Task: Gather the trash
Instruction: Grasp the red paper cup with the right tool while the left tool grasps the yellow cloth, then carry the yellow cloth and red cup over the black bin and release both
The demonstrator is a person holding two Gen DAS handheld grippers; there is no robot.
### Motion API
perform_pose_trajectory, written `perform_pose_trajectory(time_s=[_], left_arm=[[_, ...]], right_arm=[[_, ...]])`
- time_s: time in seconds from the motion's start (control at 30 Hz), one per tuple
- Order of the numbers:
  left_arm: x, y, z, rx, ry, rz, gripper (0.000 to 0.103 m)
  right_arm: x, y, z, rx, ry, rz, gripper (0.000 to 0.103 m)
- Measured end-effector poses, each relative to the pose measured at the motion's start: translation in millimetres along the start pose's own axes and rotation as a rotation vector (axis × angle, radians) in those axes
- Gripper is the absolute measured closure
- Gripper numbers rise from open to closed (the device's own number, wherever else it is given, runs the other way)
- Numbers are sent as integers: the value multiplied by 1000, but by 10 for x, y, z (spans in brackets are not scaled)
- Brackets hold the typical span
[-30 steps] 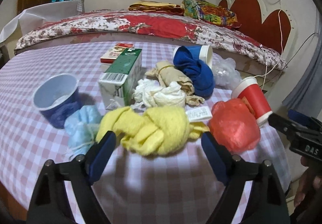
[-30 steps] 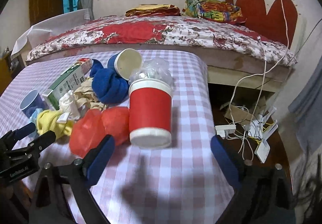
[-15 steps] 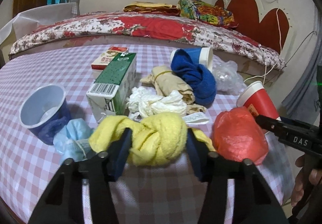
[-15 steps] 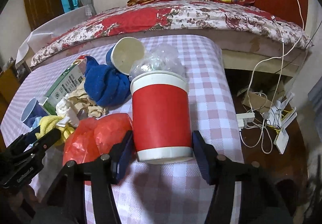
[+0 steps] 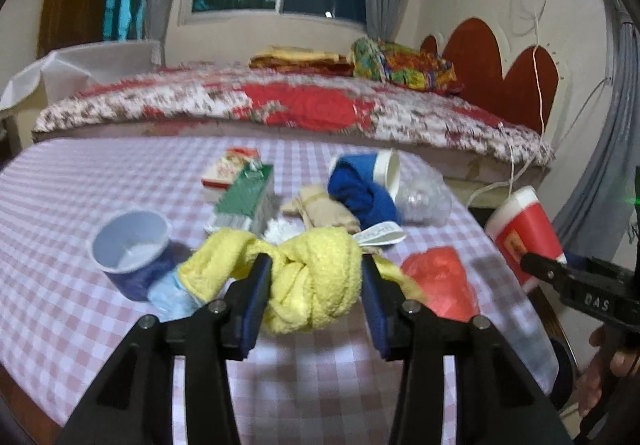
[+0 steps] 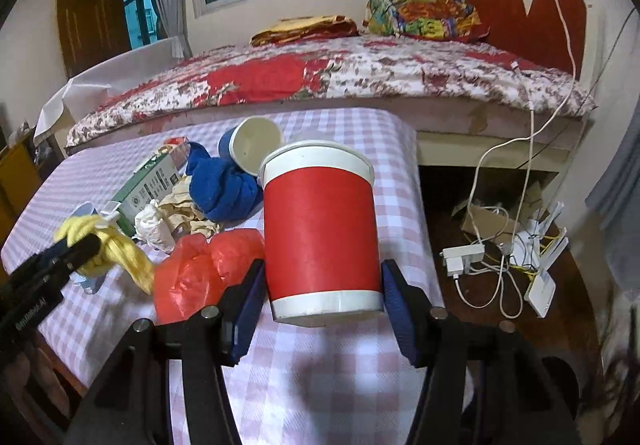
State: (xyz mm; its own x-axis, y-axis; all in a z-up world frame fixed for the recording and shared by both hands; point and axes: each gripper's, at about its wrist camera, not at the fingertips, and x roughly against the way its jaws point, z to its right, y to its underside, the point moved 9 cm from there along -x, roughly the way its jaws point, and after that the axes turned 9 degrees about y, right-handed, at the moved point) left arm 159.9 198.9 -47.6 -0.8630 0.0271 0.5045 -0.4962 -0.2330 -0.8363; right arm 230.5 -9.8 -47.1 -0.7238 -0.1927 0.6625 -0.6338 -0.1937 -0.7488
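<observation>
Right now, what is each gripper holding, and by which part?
The left gripper pinches the yellow cloth across its knotted middle. The right gripper clamps the red paper cup by its lower sides, near the white base band.

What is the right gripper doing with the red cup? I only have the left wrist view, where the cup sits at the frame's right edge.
Observer: The right gripper has just been closing its jaws, and they now press both sides of the red cup, close to its nearer end.
Operator: Is anything beyond the table on that side?
Observer: Yes, white chargers and cables lie on the dark floor beside the table.
Operator: And the tipped blue cup?
Observer: The blue cup has its mouth turned toward the right wrist camera, and what shows of the inside looks empty.
</observation>
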Motion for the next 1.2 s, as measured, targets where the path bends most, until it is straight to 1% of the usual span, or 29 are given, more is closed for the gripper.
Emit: perform_pose_trajectory(time_s=[0.13,0.27,0.4,0.5,0.7,0.97,1.03,1.2], left_arm=[[67,-116,54,-12,6,19,58],[108,-141,277,-47,44,23,58],[118,-89,596,-87,95,20,58],[62,-18,903,-123,149,-3,58],[-14,104,1530,-201,254,-36,58],[-72,416,2366,-291,416,-99,58],[-92,526,2578,-316,452,-118,58],[-157,879,3092,-379,546,-194,58]], right_arm=[[143,20,126,-6,13,21,44],[271,63,275,-23,32,34,44],[391,146,492,-49,58,41,44],[493,225,688,-69,85,49,44],[674,468,1271,-132,161,42,44],[891,957,2081,-213,282,-6,44],[966,1128,2297,-230,317,-20,44],[1084,1499,2711,-280,365,-57,44]])
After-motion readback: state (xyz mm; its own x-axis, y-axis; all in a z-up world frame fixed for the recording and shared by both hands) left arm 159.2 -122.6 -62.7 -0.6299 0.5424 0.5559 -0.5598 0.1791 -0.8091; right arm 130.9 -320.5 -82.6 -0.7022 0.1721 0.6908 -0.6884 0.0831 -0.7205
